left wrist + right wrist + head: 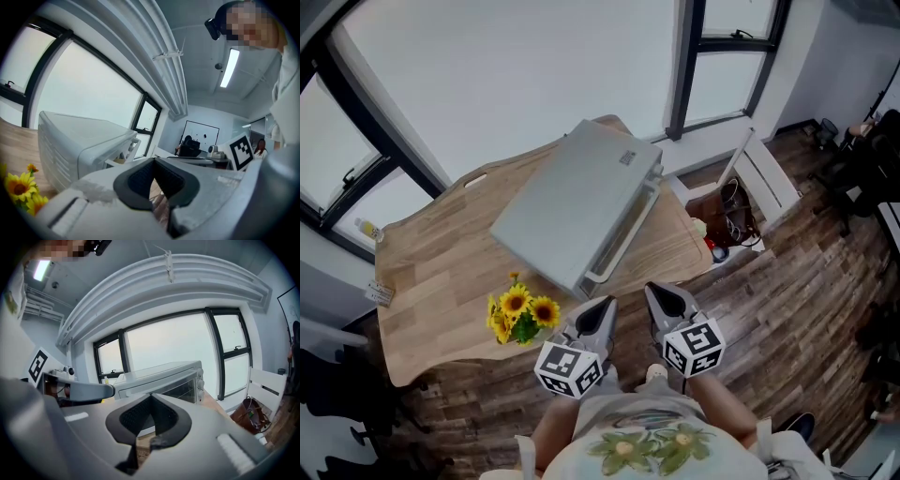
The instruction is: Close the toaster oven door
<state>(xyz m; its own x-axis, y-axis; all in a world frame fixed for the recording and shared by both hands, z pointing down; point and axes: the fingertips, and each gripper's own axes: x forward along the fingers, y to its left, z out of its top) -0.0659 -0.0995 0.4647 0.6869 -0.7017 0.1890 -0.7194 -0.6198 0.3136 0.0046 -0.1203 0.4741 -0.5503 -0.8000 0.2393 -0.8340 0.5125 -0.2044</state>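
Observation:
A silver toaster oven (577, 202) stands on the wooden table (441, 272), its front facing the near right edge. Its glass door (180, 389) looks shut against the body, with the bar handle (614, 251) along its top and white knobs (200, 380) to the right. My left gripper (598, 314) and right gripper (670, 302) hover side by side just off the table's near edge, in front of the door and apart from it. Both are shut with nothing between the pads. The left gripper (154, 164) sees the oven's side (75, 140); the right gripper (151, 399) faces the door.
A bunch of sunflowers (520, 314) lies on the table to the left of my left gripper. A white chair (759, 173) and a brown bag (722, 211) stand on the wood floor right of the table. Windows run behind the table.

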